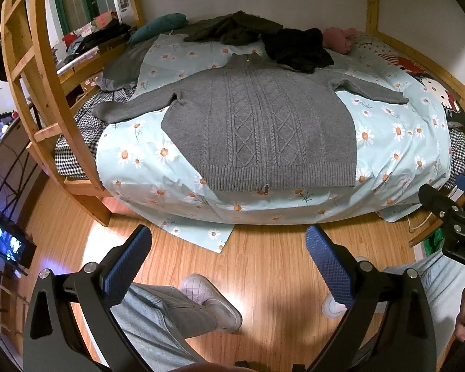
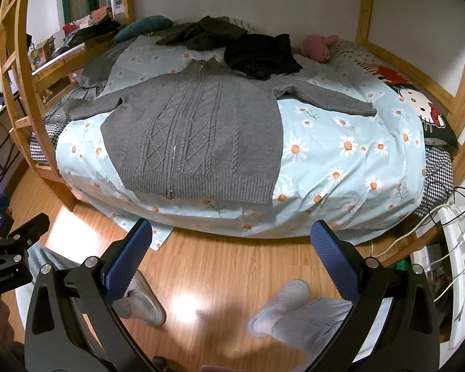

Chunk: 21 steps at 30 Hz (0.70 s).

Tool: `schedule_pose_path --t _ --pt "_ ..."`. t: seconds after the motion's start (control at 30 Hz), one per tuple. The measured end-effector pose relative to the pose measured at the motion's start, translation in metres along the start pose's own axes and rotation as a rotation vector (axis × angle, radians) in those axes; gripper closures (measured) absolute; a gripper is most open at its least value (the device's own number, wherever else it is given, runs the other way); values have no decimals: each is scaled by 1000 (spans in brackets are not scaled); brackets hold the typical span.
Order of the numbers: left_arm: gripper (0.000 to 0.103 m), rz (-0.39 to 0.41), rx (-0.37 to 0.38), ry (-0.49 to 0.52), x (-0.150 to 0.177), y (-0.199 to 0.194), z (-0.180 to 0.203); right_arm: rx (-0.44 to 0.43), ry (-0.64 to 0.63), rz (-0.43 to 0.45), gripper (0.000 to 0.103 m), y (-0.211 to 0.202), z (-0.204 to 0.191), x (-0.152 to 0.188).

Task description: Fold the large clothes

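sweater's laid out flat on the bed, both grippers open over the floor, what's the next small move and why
Probably bring the left gripper forward to the sweater's left sleeve. The sweater lies flat and zipped with both sleeves spread, so folding a sleeve in comes first, and both grippers are open, empty and short of the bed.

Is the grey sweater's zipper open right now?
No, the grey sweater lies flat on the daisy-print sheet with its front zipper closed from collar to hem.
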<state>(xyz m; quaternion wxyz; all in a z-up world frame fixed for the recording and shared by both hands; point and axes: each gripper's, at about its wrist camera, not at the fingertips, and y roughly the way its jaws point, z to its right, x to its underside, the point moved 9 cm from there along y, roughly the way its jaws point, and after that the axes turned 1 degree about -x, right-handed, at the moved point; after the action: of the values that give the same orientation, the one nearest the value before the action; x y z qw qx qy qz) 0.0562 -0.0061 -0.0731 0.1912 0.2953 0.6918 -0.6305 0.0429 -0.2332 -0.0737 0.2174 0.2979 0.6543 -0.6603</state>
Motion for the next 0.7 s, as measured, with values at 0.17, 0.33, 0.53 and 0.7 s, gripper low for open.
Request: schedule_pose_path --t 0.17,0.33,0.53,0.7 --pt "6 0 1 -1 1 1 0 3 1 0 3 -1 1 -1" --pt "6 -15 -1 -7 -1 5 -1 -5 16 -3 3 0 1 -3" --pt "6 -40 22 5 -16 32 12 -15 48 -16 3 26 12 -8" --pt "6 -54 46 12 -39 61 39 -24 72 -42 3 59 29 -18"
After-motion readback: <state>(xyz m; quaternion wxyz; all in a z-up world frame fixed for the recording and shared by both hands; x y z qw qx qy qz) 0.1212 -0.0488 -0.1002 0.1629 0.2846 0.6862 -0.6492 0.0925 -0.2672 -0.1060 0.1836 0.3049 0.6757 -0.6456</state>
